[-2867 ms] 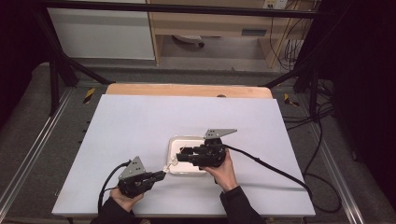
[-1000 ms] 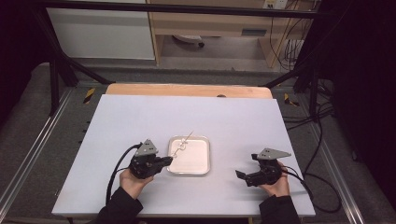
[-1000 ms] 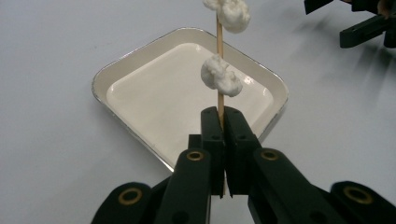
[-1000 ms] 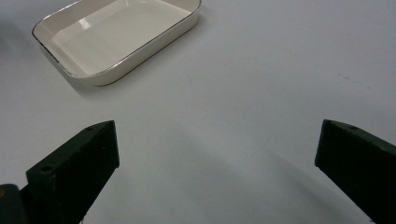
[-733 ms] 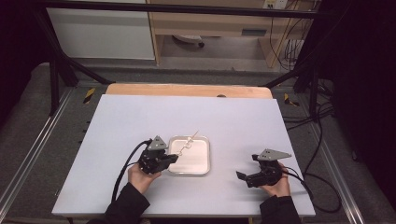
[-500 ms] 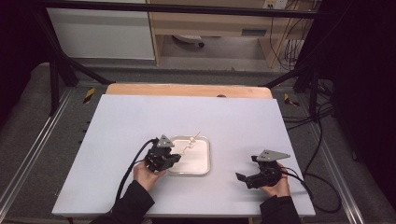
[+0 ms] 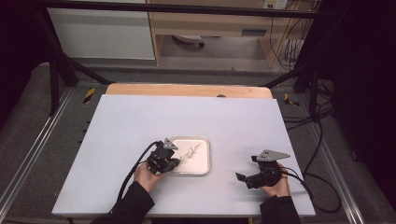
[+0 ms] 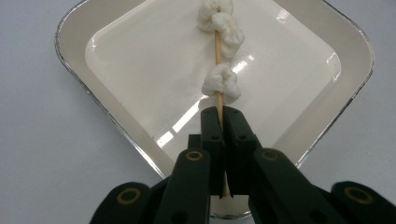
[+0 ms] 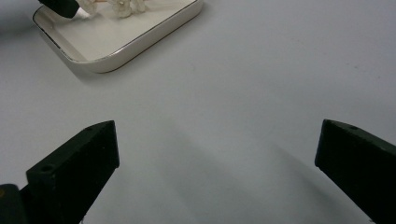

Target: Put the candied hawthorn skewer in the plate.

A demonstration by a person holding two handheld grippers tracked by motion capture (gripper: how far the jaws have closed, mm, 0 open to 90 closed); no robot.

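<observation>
Holding the skewer (image 8: 218, 70) by its bare lower end, we have the left gripper (image 8: 219, 122) clenched on the thin wooden stick, jaws nearly touching with only the stick between them. The skewer lies over the tray (image 8: 79, 60), which sits on the bench (image 7: 233, 121) near its front edge; in the high view the stick (image 7: 191, 152) slants from the gripper toward the tray's far right.

We judge it very light, so weight is no worry; the trouble is the stick, which looks slender enough to snap or roll in the jaws if we squeeze off-centre or twist. The white pieces (image 8: 221, 83) threaded on it look soft and lumpy, probably easy to crush or tear, and they might slide along the stick if it tips steeply. So the bare wood below the lowest piece is the place to hold, as now, with the stick kept close to level.

Three puffy white lumps show in the left gripper view, one apart near the jaws, two bunched farther up. The tray is cream, square with rounded corners and glossy.

The right gripper (image 9: 217, 158) rests well apart at the bench's right, jaws spread wide, grasping nothing.
</observation>
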